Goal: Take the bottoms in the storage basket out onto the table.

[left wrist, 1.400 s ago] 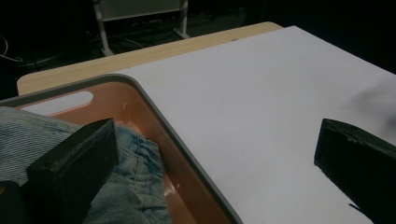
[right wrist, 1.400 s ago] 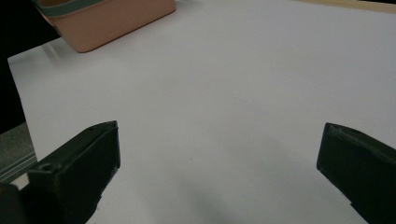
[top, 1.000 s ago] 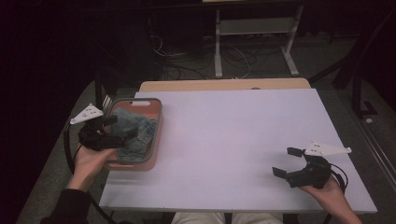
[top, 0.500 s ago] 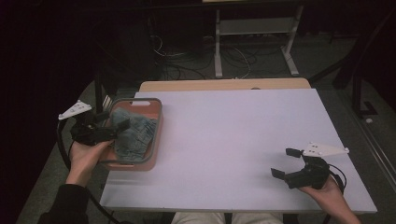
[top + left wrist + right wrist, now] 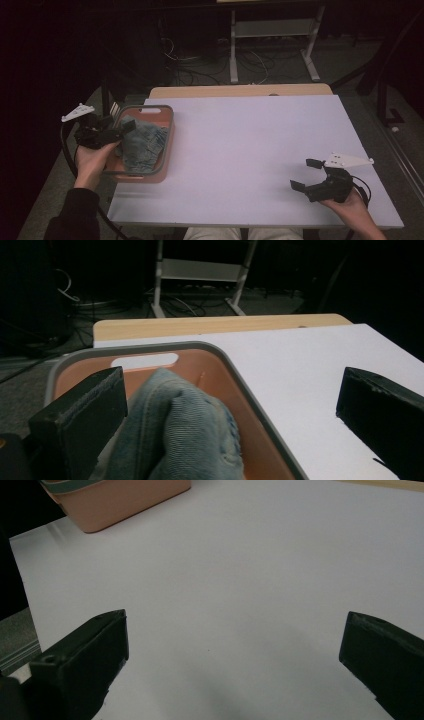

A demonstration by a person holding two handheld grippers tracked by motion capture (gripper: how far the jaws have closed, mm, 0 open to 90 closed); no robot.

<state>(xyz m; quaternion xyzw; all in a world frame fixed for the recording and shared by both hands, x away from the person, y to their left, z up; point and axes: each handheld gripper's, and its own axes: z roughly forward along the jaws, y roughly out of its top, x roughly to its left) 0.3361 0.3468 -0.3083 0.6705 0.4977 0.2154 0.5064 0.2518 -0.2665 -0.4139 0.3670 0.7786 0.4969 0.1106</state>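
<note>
A crumpled blue denim cloth point(image 5: 144, 144) lies in an orange basket with a grey rim point(image 5: 169, 131) at the table's left edge. My left gripper point(image 5: 119, 127) hovers over the basket's left rim, open, jaws pointing right toward the cloth. In the left gripper view the denim cloth point(image 5: 175, 435) bulges low between the wide-apart jaws of the left gripper point(image 5: 230, 432), untouched, with the basket's rim point(image 5: 150, 347) and handle slot beyond it. My right gripper point(image 5: 305, 174) rests open near the table's front right, nothing between its jaws. It is the open right gripper point(image 5: 235, 665) over bare white tabletop.
The white tabletop point(image 5: 250, 150) stretches between basket and right gripper. A wooden strip point(image 5: 240, 91) runs along its far edge. Beyond it, a metal stand point(image 5: 270, 30) and cables lie on the dark floor. The basket's corner point(image 5: 120, 500) appears far off in the right gripper view.
My left gripper has drawn back leftward from over the cloth to the basket's left rim, staying open. The right gripper has stayed put.
</note>
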